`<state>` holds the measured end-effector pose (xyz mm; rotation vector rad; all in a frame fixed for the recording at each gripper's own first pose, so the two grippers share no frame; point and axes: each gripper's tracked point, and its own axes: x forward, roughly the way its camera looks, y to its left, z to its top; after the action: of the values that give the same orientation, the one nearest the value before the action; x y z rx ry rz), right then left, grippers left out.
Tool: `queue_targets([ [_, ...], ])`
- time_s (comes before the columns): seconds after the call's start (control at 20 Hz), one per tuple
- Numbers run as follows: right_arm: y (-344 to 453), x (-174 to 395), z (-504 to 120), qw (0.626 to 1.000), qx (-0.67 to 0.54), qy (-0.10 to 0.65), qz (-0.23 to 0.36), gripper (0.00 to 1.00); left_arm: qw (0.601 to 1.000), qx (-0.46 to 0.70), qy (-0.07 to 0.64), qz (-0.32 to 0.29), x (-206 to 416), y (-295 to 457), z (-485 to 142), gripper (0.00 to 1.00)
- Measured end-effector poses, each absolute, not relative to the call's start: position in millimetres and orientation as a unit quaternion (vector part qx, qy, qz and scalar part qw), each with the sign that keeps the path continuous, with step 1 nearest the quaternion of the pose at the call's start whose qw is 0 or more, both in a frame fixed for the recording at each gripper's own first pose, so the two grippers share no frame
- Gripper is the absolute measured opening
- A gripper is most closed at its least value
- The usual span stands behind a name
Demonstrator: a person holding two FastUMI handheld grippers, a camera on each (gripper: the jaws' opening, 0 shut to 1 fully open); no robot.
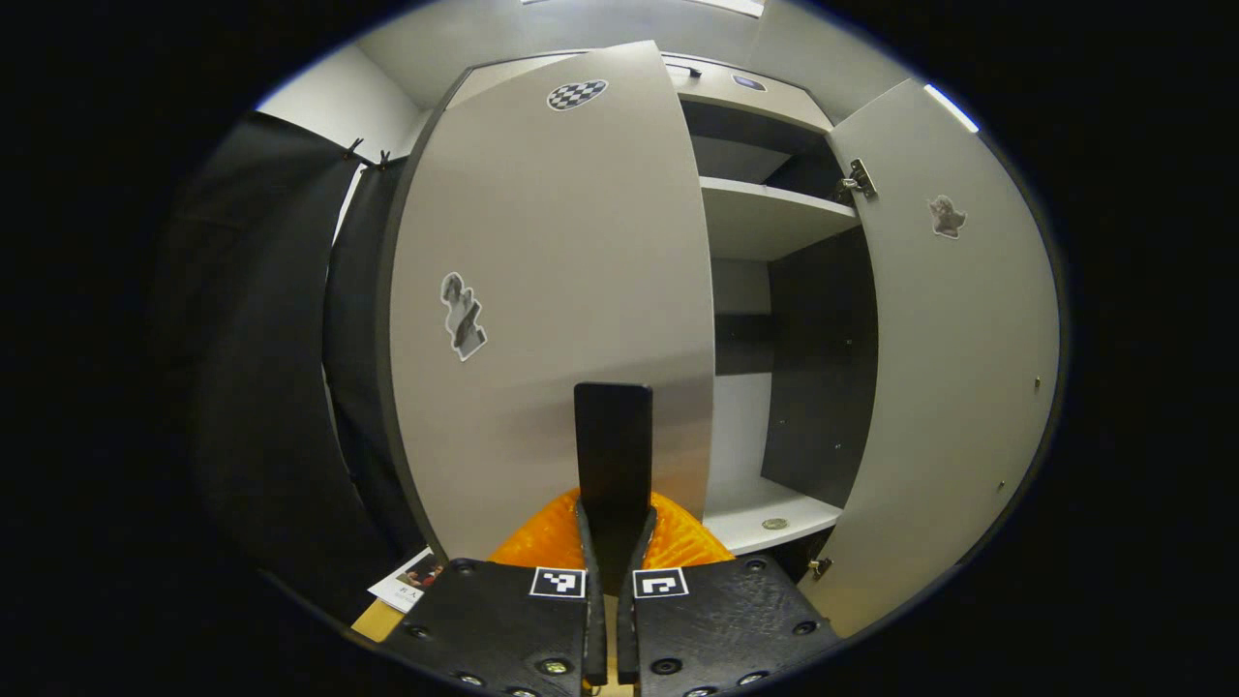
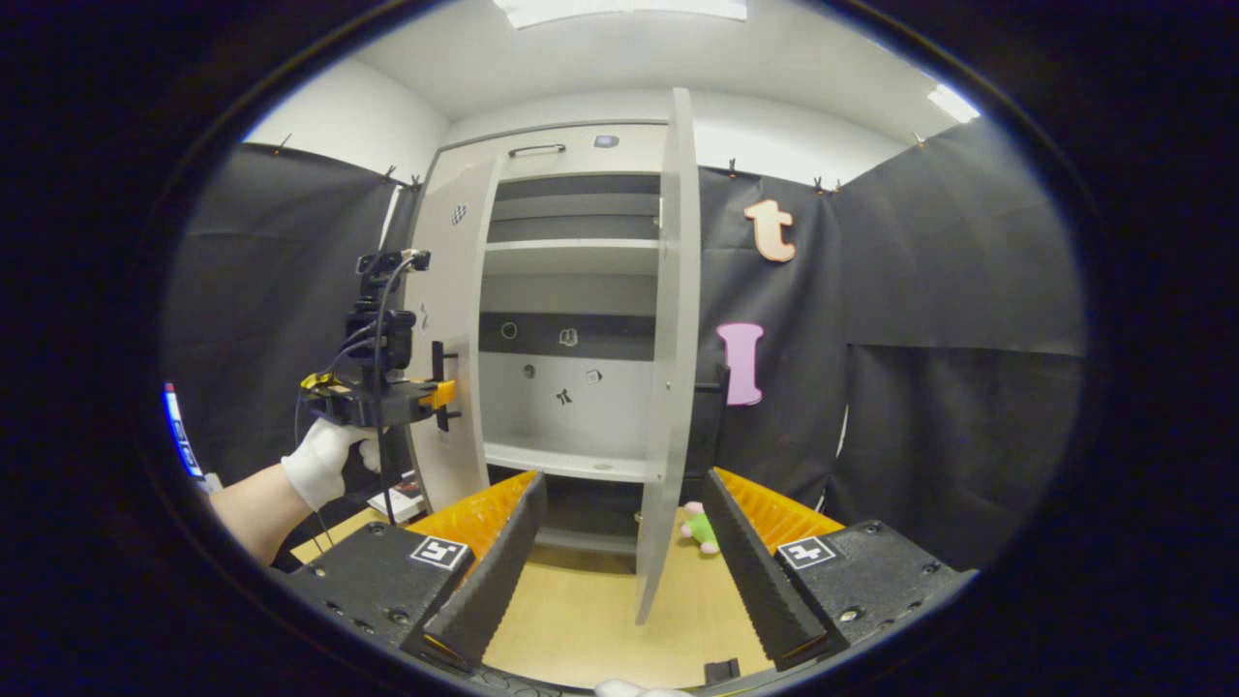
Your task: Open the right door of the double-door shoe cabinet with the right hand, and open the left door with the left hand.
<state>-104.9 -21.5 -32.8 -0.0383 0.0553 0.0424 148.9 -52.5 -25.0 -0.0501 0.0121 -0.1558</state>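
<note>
The grey shoe cabinet (image 2: 571, 155) stands with both doors swung out. Its left door (image 1: 552, 290) is partly open, and my left gripper (image 1: 615, 513) is shut on the door's black vertical handle (image 1: 613, 436). In the right gripper view a gloved hand (image 2: 324, 460) holds that left gripper (image 2: 440, 392) against the left door (image 2: 450, 329). The right door (image 2: 668, 339) stands wide open and is seen edge-on. My right gripper (image 2: 622, 484) is open a little in front of that edge, with nothing between its fingers. The right door (image 1: 953, 348) shows at the right of the left gripper view.
White shelves (image 2: 571, 247) and a dark back panel show inside the cabinet. A small green and pink soft toy (image 2: 697, 528) lies on the wooden floor (image 2: 581, 620) beside the right door. A leaflet (image 1: 411, 581) lies by the left door's foot. Black cloth walls close in both sides.
</note>
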Motion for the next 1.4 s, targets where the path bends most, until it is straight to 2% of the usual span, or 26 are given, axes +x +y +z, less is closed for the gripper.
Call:
queue_targets([
  [0.4, 6, -101, -40, 0.997, -0.016, 0.034, 0.065, 0.99, 0.998, -0.027, 0.006, -0.058, 106, -10, -26, 0.03],
  [1.1, 31, -84, -47, 0.994, -0.018, 0.04, 0.102, 0.99, 1.0, -0.023, 0.012, -0.01, 74, 79, -35, 0.02],
  [1.15, 34, -82, -48, 0.994, -0.017, 0.041, 0.104, 0.99, 1.0, -0.021, 0.009, -0.005, 72, 89, -34, 0.08],
  [1.2, 37, -80, -48, 0.993, -0.017, 0.042, 0.107, 0.99, 1.0, -0.018, 0.002, 0.001, 74, 99, -31, 0.0],
  [1.3, 42, -78, -50, 0.993, -0.017, 0.046, 0.112, 0.99, 1.0, -0.009, -0.003, 0.016, 76, 121, -28, 0.0],
  [1.35, 43, -77, -51, 0.992, -0.018, 0.046, 0.112, 1.0, 1.0, -0.021, 0.004, 0.005, 78, 123, -30, 0.09],
  [1.4, 44, -76, -51, 0.992, -0.018, 0.047, 0.113, 1.0, 1.0, -0.026, -0.001, -0.001, 78, 124, -29, 0.0],
])
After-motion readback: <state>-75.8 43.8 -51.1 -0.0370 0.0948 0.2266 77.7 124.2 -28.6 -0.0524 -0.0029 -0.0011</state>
